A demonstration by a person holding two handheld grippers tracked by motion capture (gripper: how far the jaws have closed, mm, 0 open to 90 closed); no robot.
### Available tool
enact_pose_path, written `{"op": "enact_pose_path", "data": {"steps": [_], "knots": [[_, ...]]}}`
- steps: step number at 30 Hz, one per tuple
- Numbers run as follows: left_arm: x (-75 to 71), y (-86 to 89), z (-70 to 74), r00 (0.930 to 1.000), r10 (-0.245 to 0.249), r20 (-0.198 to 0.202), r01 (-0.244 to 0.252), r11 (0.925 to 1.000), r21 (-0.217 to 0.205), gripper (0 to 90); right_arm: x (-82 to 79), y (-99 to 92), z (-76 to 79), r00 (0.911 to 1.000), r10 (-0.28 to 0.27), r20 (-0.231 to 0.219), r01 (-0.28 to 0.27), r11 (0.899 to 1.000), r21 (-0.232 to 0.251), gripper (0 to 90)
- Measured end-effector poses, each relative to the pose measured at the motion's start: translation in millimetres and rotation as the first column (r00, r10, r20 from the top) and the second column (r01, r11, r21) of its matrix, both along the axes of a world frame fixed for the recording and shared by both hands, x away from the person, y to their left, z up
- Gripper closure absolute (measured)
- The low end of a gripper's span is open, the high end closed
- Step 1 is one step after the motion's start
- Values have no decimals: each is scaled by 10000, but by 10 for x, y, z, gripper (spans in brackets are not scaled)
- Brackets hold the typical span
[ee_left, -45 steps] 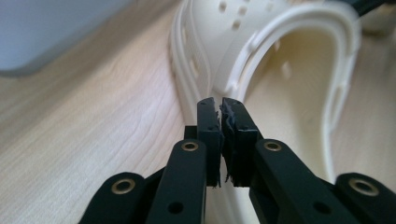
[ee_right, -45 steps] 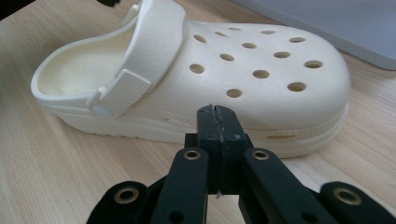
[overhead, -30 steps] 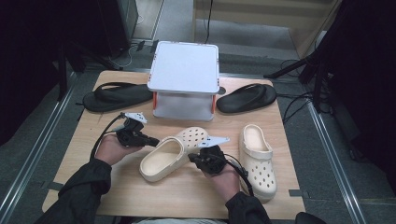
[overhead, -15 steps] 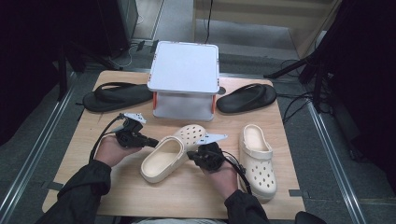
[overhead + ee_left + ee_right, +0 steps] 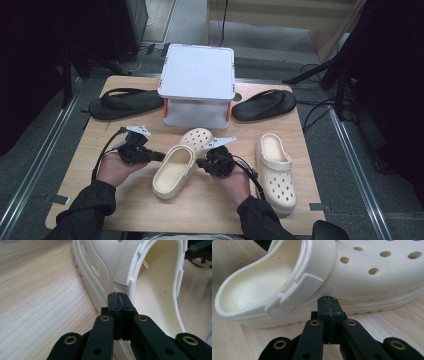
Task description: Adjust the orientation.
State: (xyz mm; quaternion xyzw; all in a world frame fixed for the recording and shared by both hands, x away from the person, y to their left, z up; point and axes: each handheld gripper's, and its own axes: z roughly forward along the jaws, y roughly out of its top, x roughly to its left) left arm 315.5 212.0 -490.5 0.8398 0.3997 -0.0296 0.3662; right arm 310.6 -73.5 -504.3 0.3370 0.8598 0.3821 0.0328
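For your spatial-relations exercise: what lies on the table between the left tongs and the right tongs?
In the high view, one cream clog lies between the left tongs and the right tongs, flanked on either side.

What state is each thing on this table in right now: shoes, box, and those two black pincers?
Left gripper: shut, empty, tips at the middle clog's side.
Right gripper: shut, empty, tips at its other side.
Middle clog: upright, angled, between the grippers.
Right clog: upright, untouched.
Two black sandals: flat, flanking the box.
White box: lid on.
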Motion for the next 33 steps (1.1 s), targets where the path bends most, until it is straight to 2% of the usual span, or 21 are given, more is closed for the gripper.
{"op": "enact_pose_path", "data": {"steps": [2,6,12,20,26,30,31,33], "knots": [[-24,14,-14,9999,55,-98,-56,10000,-44,900,28,16,2,10000,-20,-18,20,10000,18,900],[-89,34,-19,10000,53,-45,-52,9999,102,900,73,63,4,10000,8,-67,-8,10000,12,900],[-161,100,-26,9989,393,-261,-393,9992,-16,900,129,155,0,9999,144,9,-144,9999,32,900],[-190,156,-28,9966,762,-313,-761,9971,60,890,167,243,0,9997,255,-19,-255,9996,91,900],[-209,149,-23,9964,801,-266,-797,9967,132,892,180,265,-3,9997,228,-4,-228,9997,59,900],[-176,192,-31,9955,904,-283,-905,9959,-27,814,189,251,-2,9994,351,32,-351,9994,51,900],[-171,201,-25,9956,912,-206,-914,9958,-75,763,190,229,5,9993,369,45,-369,9993,62,900],[-160,211,-7,9952,983,-24,-983,9951,-132,742,188,215,15,9993,360,111,-361,9993,67,900]]}}
